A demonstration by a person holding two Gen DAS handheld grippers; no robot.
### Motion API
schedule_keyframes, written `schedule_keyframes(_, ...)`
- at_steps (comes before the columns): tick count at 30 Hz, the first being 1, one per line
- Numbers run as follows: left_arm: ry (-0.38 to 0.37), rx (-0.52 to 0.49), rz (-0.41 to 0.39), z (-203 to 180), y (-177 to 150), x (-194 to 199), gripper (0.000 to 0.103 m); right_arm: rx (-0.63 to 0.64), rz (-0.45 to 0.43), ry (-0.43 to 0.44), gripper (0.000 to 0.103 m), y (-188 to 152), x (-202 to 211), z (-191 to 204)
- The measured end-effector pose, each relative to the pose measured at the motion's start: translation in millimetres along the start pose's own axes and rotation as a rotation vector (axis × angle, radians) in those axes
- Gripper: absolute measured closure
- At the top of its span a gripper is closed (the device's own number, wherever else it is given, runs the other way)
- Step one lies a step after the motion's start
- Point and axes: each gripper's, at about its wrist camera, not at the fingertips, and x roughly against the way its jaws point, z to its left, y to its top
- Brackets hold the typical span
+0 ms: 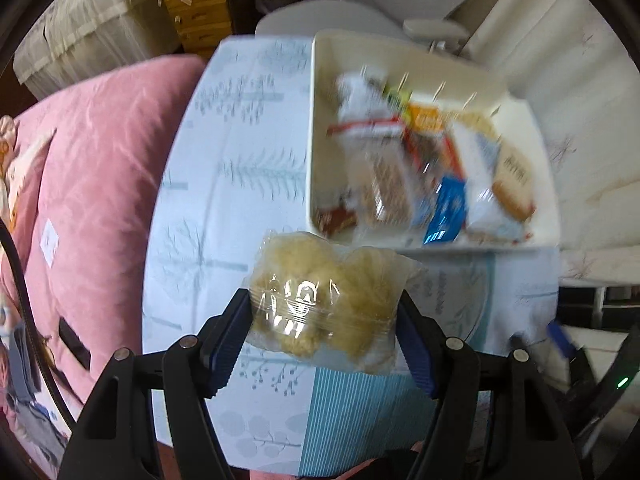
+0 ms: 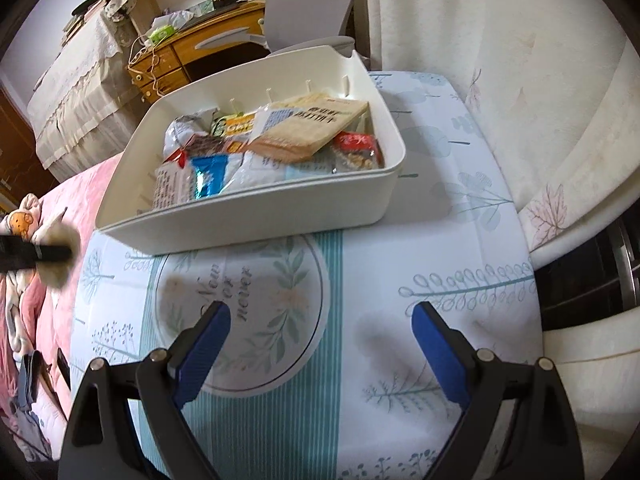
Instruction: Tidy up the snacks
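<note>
My left gripper (image 1: 324,312) is shut on a clear bag of pale yellow puffed snacks (image 1: 324,296), held up above the patterned tablecloth (image 1: 240,184), just in front of the near wall of the white bin (image 1: 400,52). The bin holds several wrapped snacks (image 1: 420,168), blurred in the left wrist view. In the right wrist view the same white bin (image 2: 248,216) sits at the back of the table with snack packets (image 2: 280,140) inside. My right gripper (image 2: 320,332) hangs open over the tablecloth's round leaf print, nothing between its blue pads. The left gripper with its bag shows blurred at the left edge (image 2: 52,256).
A pink quilt (image 1: 92,184) covers the bed left of the table. A white curtain (image 2: 520,80) hangs to the right. A wooden desk (image 2: 192,52) and a grey chair (image 2: 304,8) stand behind the bin. The table's right edge (image 2: 532,280) drops off beside a dark gap.
</note>
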Motion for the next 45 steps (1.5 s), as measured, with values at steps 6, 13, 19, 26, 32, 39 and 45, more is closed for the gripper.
schedule_keyframes(6, -0.052, -0.061, -0.125, -20.8, 37.7, 31.8, 0.034, 0.038, -0.008, -0.004, 0.01, -7.5, 11.9, 13.2)
schedule_keyframes(13, -0.097, -0.111, -0.218, -41.7, 64.7, 48.6, 0.027, 0.067, -0.033, -0.031, 0.01, -7.7, 26.9, 25.9)
schedule_keyframes(19, -0.186, -0.118, -0.228, -39.5, 54.2, 55.7, 0.022, 0.046, -0.056, -0.065, 0.01, -15.2, 42.3, 35.9)
schedule_keyframes(26, -0.217, -0.132, -0.231, -8.6, 15.6, 68.5, 0.019, -0.03, -0.089, -0.097, 0.01, -30.0, 64.6, 51.0)
schedule_keyframes(32, -0.205, -0.105, -0.21, 28.8, -45.4, 75.6, 0.018, -0.065, -0.104, -0.096, 0.01, -55.9, 81.0, 69.3)
schedule_keyframes(39, -0.202, -0.111, -0.177, 44.0, -122.8, 93.2, 0.014, -0.017, -0.099, -0.042, 0.007, -83.3, 114.2, 83.3)
schedule_keyframes(45, -0.182, -0.12, -0.203, 16.7, -173.1, 118.9, 0.011, 0.034, -0.074, 0.03, 0.004, -85.9, 152.5, 77.1)
